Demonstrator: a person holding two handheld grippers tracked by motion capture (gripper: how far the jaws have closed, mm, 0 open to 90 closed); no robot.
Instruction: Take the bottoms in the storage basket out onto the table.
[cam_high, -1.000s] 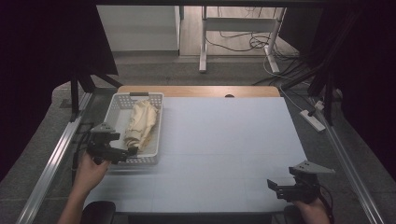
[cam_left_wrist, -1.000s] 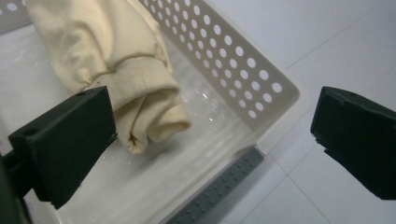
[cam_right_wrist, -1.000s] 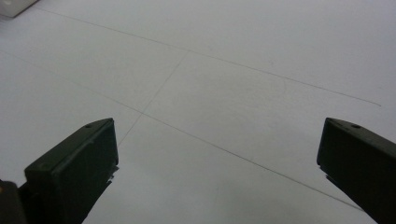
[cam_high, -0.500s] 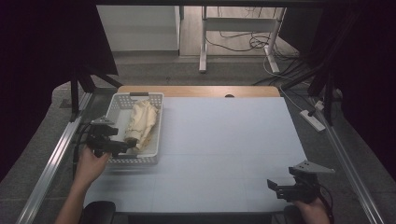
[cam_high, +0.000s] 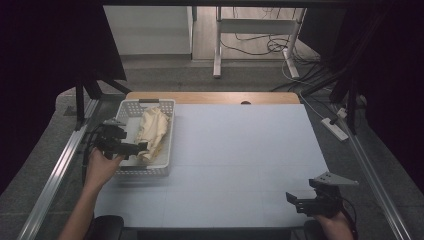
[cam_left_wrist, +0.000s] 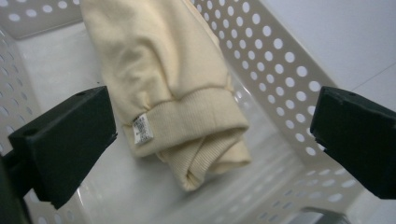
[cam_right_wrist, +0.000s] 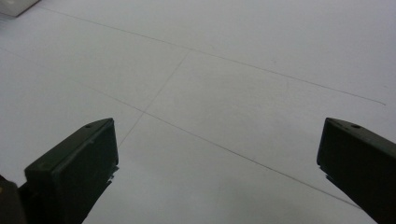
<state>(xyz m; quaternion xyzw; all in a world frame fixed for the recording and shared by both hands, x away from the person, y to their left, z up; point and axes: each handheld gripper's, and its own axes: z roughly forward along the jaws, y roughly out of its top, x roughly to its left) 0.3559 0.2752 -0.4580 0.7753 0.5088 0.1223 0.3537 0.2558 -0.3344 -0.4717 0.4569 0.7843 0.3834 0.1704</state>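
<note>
A cream folded garment (cam_high: 152, 131) lies in a white perforated basket (cam_high: 169, 131) at the table's left. My left gripper (cam_high: 142, 148) hovers over the basket's near end, open, its jaws wide apart on either side of the garment's ribbed cuff end (cam_left_wrist: 196, 135). A small white label (cam_left_wrist: 141, 129) shows on that cuff. Nothing is held between the jaws. My right gripper (cam_high: 291, 199) sits low at the table's front right, open over the bare white surface (cam_right_wrist: 224, 93), with nothing between its jaws.
The white table (cam_high: 240, 150) has a wooden strip along its far edge (cam_high: 215, 97). Metal rails (cam_high: 55, 165) run down both sides. A power strip (cam_high: 336, 128) lies past the right edge. Cables and a stand's legs (cam_high: 218, 45) are on the floor behind.
My left gripper has moved forward and right, from the basket's near left corner to over the garment's near end. The right gripper has stayed put.
</note>
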